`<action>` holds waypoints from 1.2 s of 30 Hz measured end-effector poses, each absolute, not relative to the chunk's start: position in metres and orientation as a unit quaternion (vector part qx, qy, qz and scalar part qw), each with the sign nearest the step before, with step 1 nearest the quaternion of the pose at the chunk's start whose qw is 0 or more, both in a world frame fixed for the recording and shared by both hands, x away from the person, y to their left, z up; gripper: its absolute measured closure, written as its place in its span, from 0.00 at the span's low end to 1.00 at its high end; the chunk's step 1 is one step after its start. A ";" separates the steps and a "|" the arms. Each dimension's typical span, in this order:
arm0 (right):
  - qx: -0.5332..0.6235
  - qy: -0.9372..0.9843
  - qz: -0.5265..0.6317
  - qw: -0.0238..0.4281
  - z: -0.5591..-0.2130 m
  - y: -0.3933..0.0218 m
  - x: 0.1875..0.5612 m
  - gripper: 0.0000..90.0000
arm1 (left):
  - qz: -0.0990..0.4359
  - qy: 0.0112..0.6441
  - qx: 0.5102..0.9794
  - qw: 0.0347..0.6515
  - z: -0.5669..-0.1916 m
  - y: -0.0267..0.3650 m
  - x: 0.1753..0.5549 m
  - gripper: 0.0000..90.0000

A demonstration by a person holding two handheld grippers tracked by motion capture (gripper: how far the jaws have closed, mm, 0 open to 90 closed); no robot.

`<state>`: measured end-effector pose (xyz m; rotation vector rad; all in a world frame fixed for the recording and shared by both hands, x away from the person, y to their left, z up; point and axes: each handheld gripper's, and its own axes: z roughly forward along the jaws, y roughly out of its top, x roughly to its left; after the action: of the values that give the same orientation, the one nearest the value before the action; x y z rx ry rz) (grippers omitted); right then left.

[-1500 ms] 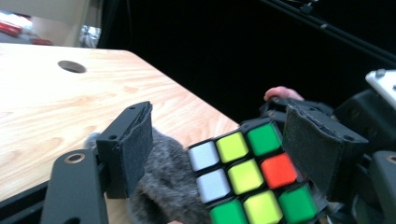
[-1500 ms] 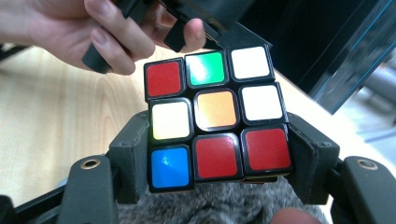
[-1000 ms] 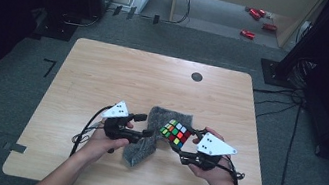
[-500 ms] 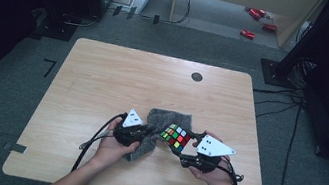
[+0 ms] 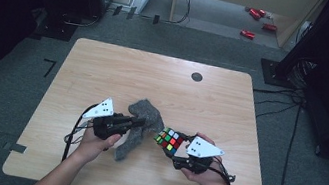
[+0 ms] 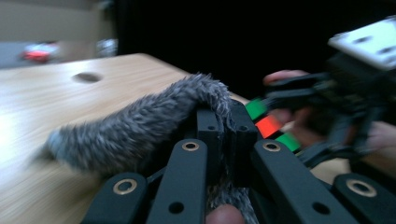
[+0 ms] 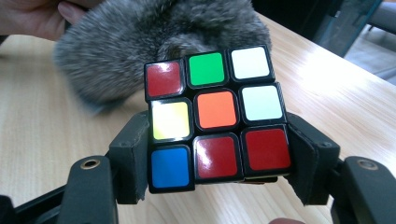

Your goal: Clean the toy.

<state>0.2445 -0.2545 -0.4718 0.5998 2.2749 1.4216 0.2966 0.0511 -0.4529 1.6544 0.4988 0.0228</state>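
Your left gripper clamped tight on the grey furry cloth, your right gripper gripping the puzzle cube at the cloth's four o'clock, both over the wooden table.

A pale wooden surface is carrying a grey furry cloth lying near six o'clock, its dark round hole sitting toward one o'clock.
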 end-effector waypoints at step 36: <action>0.220 0.825 0.481 0.199 -0.478 -0.261 0.247 0.38 | 0.054 0.207 0.800 0.561 -0.459 0.067 0.299 0.15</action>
<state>0.2469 -0.2612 -0.4783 0.6147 2.3077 1.3446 0.2986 0.0666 -0.4594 1.8855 0.4869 0.1279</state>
